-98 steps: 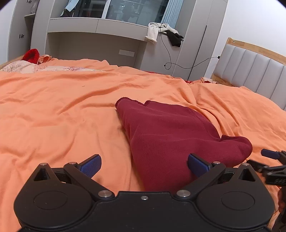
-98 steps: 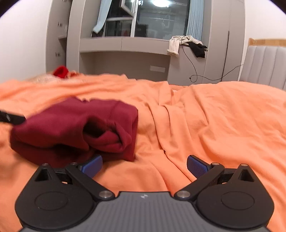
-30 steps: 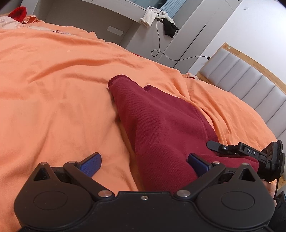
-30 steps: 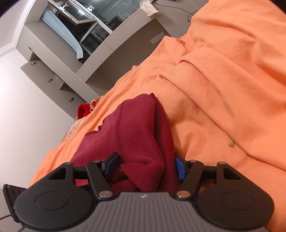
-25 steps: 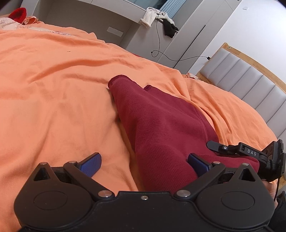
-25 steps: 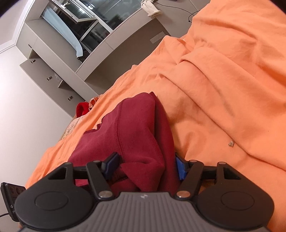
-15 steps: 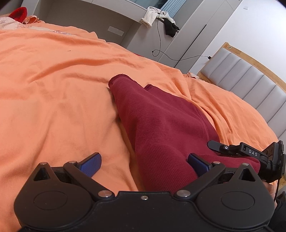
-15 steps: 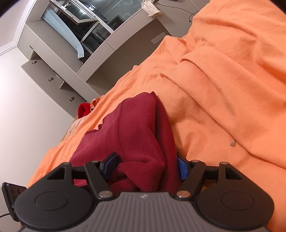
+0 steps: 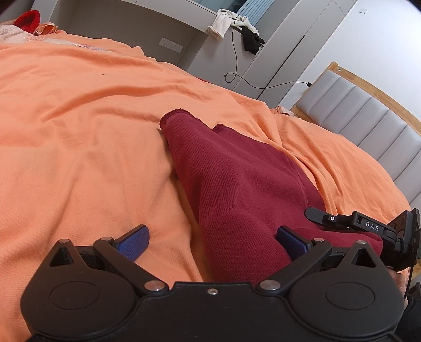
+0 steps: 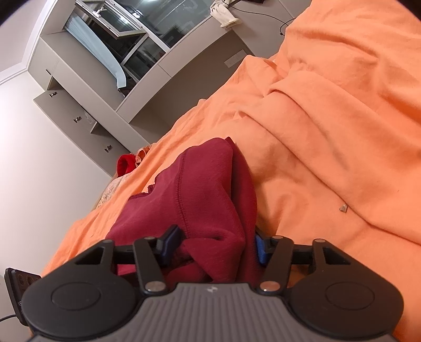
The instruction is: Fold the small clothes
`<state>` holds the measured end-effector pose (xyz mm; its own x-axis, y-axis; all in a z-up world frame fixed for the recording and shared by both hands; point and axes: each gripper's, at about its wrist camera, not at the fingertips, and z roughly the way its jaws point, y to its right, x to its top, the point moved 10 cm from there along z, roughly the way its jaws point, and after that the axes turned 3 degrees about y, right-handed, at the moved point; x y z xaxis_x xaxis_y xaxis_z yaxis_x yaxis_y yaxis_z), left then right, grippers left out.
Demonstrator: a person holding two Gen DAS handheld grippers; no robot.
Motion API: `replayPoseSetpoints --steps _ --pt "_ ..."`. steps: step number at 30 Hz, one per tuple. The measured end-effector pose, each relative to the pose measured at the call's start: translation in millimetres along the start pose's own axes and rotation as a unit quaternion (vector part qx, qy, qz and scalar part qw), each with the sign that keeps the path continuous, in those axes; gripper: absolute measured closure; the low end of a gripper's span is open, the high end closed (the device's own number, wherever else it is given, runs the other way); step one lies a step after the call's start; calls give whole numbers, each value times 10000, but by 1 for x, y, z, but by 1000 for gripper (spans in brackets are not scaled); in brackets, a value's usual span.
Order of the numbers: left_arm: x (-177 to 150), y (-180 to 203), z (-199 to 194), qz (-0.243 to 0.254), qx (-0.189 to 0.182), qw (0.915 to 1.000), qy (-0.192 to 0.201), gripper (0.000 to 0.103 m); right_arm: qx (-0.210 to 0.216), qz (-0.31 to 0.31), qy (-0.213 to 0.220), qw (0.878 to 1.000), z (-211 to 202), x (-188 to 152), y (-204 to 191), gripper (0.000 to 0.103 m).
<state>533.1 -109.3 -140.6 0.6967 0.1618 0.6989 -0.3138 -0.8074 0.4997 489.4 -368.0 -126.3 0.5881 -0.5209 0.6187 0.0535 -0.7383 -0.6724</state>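
Observation:
A dark red knit garment (image 9: pixel 236 179) lies folded lengthwise on the orange bedspread (image 9: pixel 79 131), running from near my left gripper toward the far side. My left gripper (image 9: pixel 213 240) stands open and low, with the garment's near end by its right pad; neither pad presses on it. In the right wrist view the same garment (image 10: pixel 205 189) is bunched between the blue pads of my right gripper (image 10: pixel 214 243), whose jaws are closing, both pads against the cloth. One of the right gripper's fingers (image 9: pixel 331 218) shows at the garment's right side.
A padded grey headboard (image 9: pixel 368 113) stands at the right. Grey cabinets (image 9: pixel 158 26) with hanging cloths and a cable line the far wall. A bright red item (image 9: pixel 27 18) lies at the bed's far left. Deep folds (image 10: pixel 315 110) ridge the bedspread on the right.
Since the earliest frames the right gripper rolled and came onto the garment's end. Over the last half second its jaws have narrowed on the cloth. The left gripper has stayed still.

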Motion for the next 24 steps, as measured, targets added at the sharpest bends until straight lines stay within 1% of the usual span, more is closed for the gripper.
replayPoseSetpoints --steps 4,7,8,10,12,13,15,16,18,19,20,21,24 --pt "2 2 1 24 63 10000 -74 1 -41 -146 32 9999 -2 0 -7 54" --pt "5 4 1 24 108 9998 -144 1 -191 -428 116 9988 -6 1 -14 60" --pt "6 5 0 24 106 9998 -152 2 -254 -600 183 9977 -8 2 -20 63" --pt "7 8 -1 49 50 9998 -160 7 -356 -915 279 9948 -13 3 -28 65" --pt "8 10 -3 33 -50 9998 -170 15 -475 -1246 395 9903 -17 2 -39 67" --pt "7 12 -3 29 -105 9998 -192 17 -499 -1347 435 9887 -21 2 -43 67" --pt "7 16 -3 32 -230 9995 -234 27 -555 -1529 525 9853 -25 1 -52 69" --pt "6 17 -2 32 -284 9993 -253 30 -576 -1602 560 9838 -27 0 -56 69" --pt "5 20 -2 42 -378 9989 -271 43 -629 -1777 611 9802 -30 -3 -63 69" --pt "5 21 -2 95 -340 9991 -247 47 -682 -1904 636 9773 -30 -3 -67 70" --pt "6 22 -2 187 -267 9992 -215 56 -734 -2041 666 9739 -31 -4 -72 71" --pt "6 24 -3 263 -222 9993 -165 61 -782 -2170 718 9704 -32 -5 -77 71" --pt "12 32 -10 556 -129 9984 51 70 -856 -2436 846 9624 -32 -5 -93 74"
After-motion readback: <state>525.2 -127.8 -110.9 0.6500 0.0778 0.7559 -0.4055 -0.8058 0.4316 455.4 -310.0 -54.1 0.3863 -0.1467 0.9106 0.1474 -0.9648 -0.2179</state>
